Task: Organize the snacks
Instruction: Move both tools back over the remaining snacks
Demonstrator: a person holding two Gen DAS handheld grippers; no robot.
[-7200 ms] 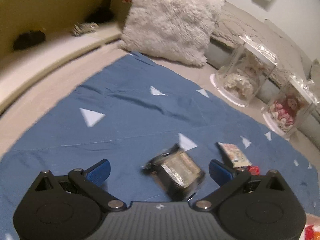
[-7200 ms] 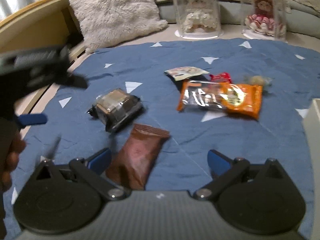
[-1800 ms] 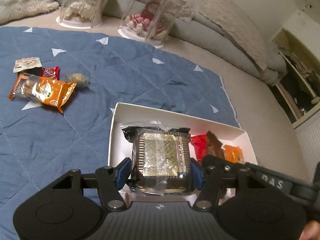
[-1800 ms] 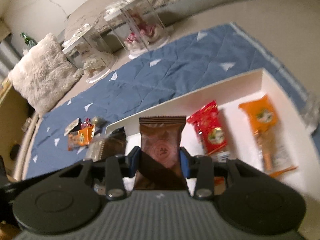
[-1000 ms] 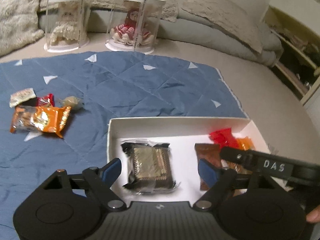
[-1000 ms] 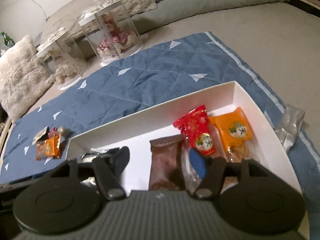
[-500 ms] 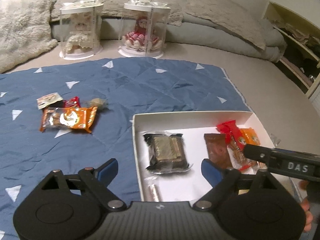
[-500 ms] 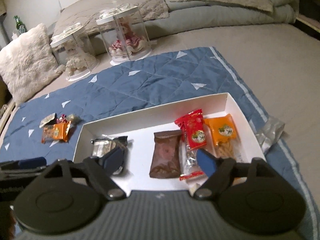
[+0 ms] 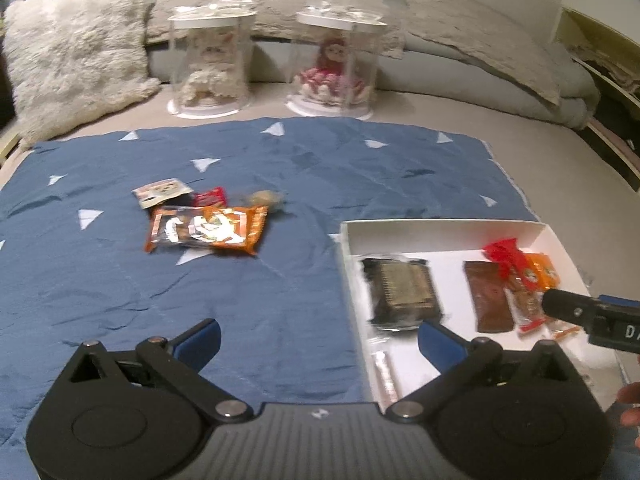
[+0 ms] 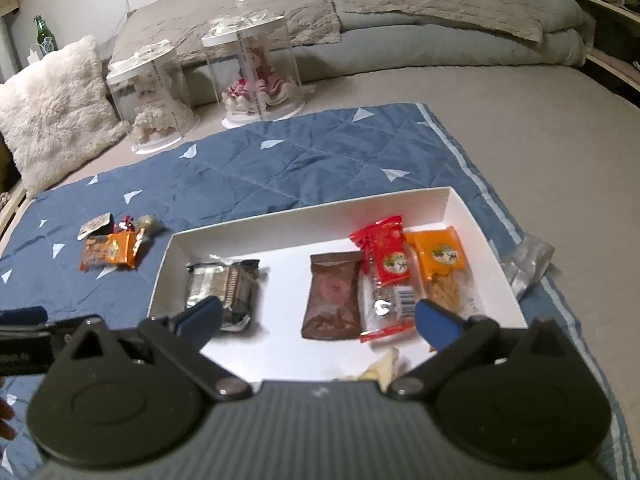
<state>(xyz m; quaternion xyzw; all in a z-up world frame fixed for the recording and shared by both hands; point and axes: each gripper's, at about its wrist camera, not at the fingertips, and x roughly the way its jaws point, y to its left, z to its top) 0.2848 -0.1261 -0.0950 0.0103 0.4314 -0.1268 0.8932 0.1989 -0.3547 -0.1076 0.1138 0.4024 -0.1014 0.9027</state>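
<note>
A white box on the blue blanket holds a dark wrapped cake, a brown packet, a red packet and an orange packet. My right gripper hangs above the box's near side, jaws opening, nothing between them. My left gripper hovers over the box's left rim, jaws also opening and empty; the cake lies just ahead. Left of the box lie an orange snack bag, a small white packet, a red candy and a round candy.
Two clear cases with dolls stand beyond the blanket, with a fluffy pillow to their left and grey bedding behind. A silver wrapper lies off the blanket's right edge. Blue blanket stretches between the loose snacks and the box.
Both grippers let go of their snacks, the cake and the brown packet, which now lie in the box. Their jaws spread wide and both drew back and up; the left view swung left.
</note>
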